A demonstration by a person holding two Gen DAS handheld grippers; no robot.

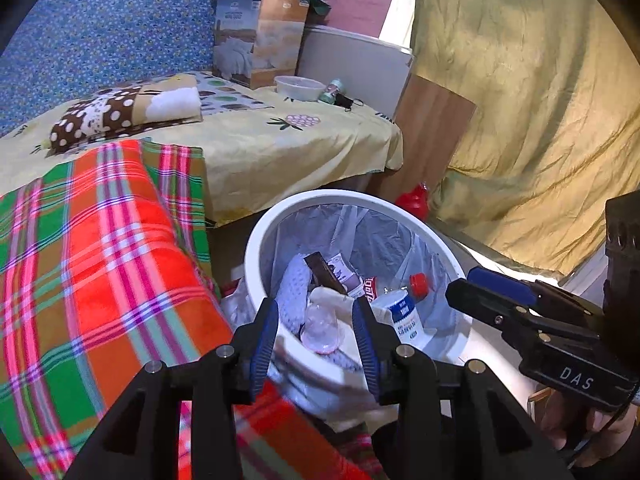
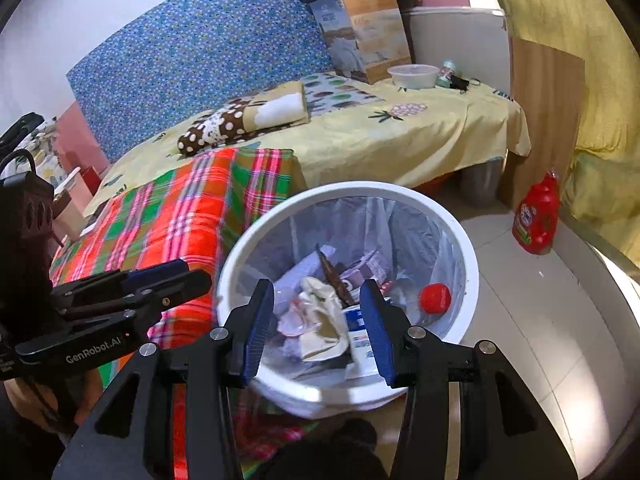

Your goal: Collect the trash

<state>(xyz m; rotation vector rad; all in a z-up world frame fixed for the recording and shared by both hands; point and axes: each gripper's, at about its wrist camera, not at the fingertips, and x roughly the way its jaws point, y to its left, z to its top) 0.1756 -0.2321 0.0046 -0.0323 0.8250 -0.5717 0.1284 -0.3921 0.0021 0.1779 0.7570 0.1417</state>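
A white trash bin (image 1: 256,240) with a clear liner stands on the floor beside the bed; it also shows in the right wrist view (image 2: 468,264). It holds a red-capped bottle (image 1: 404,304) (image 2: 435,298), a clear plastic cup (image 1: 322,326), a brown wrapper (image 1: 324,272) and crumpled paper (image 2: 320,320). My left gripper (image 1: 316,340) is open and empty over the bin's near rim. My right gripper (image 2: 318,326) is open and empty above the bin. Each gripper shows in the other's view, the right one (image 1: 476,284) and the left one (image 2: 188,276).
A plaid blanket (image 1: 104,248) covers the bed edge left of the bin. On the yellow sheet (image 2: 400,140) lie a pillow (image 2: 240,118), a cardboard box (image 2: 364,28), a plastic bowl (image 2: 414,76) and a small jar (image 2: 446,74). A red detergent bottle (image 2: 538,216) stands on the tiled floor.
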